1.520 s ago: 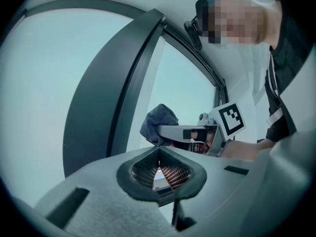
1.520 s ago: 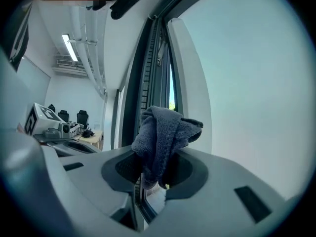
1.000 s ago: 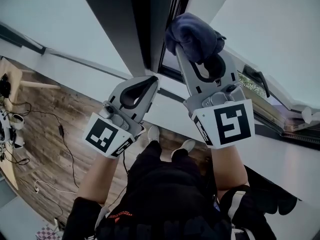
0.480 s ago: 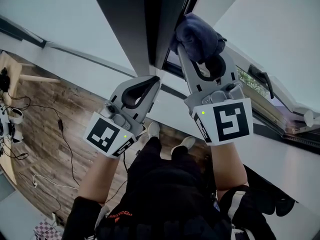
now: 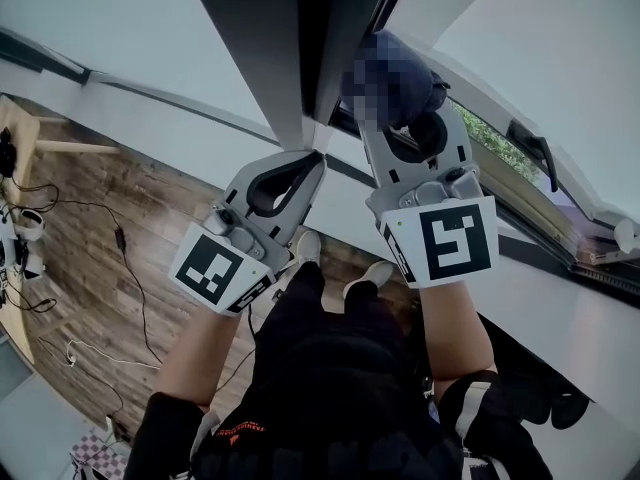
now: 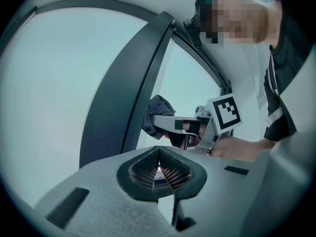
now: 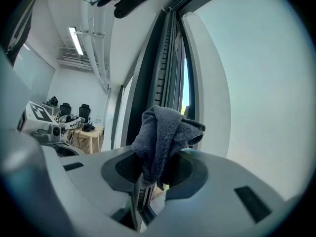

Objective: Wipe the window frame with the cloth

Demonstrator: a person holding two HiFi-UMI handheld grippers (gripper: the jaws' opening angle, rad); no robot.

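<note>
Right gripper (image 7: 154,177): clenched on the cloth (image 7: 165,132), which bunches up from between the jaws and spills past their tips.
Cloth: dark grey-blue and wadded. It sits just ahead of the right jaws, with its far side against the window frame (image 7: 148,83).
Window frame: a dark upright post straight ahead of both grippers, with pale panes on either side.
Left gripper (image 6: 159,168): jaws pressed together with nothing between them, tips near the post. The cloth lies ahead and to its right.
</note>
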